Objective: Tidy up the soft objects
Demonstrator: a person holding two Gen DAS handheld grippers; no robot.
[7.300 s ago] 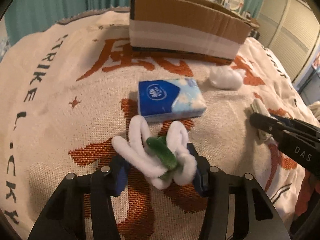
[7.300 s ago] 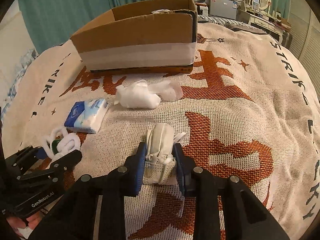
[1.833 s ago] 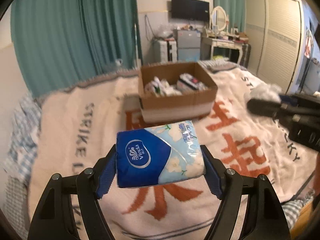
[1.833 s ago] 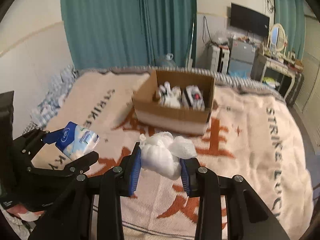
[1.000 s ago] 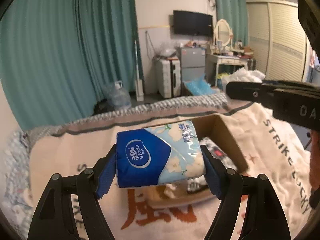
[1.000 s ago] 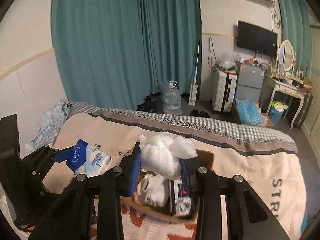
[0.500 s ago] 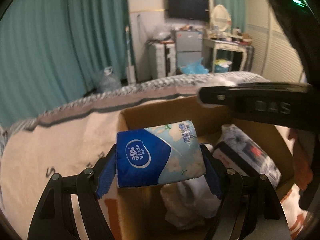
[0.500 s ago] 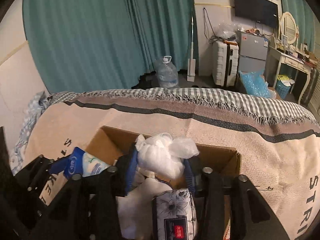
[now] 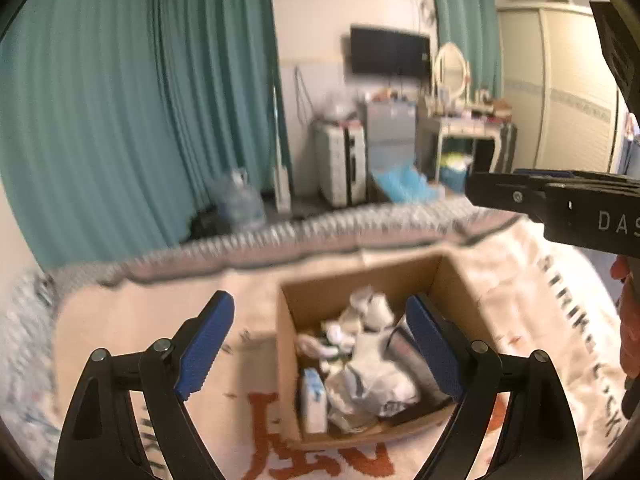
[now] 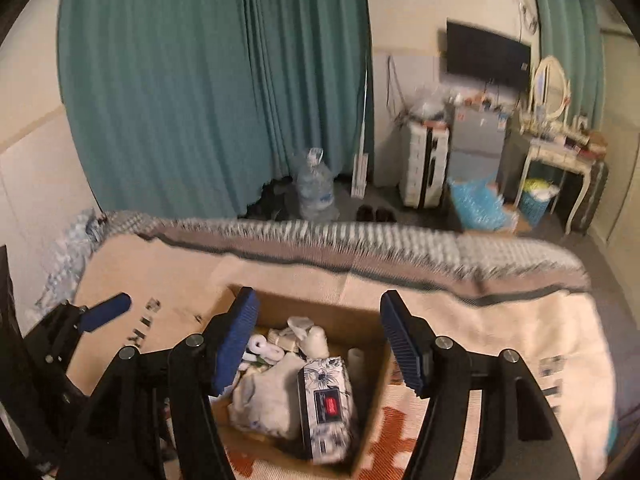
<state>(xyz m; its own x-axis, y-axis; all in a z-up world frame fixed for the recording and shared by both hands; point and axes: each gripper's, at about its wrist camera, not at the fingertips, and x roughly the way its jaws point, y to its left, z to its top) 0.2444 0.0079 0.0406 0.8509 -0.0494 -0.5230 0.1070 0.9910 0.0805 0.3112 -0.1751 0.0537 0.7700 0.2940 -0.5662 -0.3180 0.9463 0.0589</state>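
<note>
An open cardboard box (image 9: 288, 340) stands on the cream bed blanket (image 9: 132, 332); it also shows in the right wrist view (image 10: 370, 384). It holds several soft things: the blue tissue pack (image 9: 314, 398) upright at its left side, white crumpled items (image 9: 370, 372), a floral tissue box (image 10: 326, 404) and white cloth (image 10: 266, 394). My left gripper (image 9: 320, 344) is open and empty above the box. My right gripper (image 10: 318, 340) is open and empty above the box; it also shows at the right of the left wrist view (image 9: 560, 208).
Teal curtains (image 10: 208, 88) hang behind the bed. On the floor beyond are a water bottle (image 10: 316, 190), white drawers (image 10: 424, 164), a dressing table (image 10: 560, 148) and a wall TV (image 9: 390, 56). The blanket's fringed edge (image 10: 360, 236) marks the bed's far side.
Both grippers have opened and risen above the box. The blue tissue pack and the white wad have left the jaws; the tissue pack now lies in the box.
</note>
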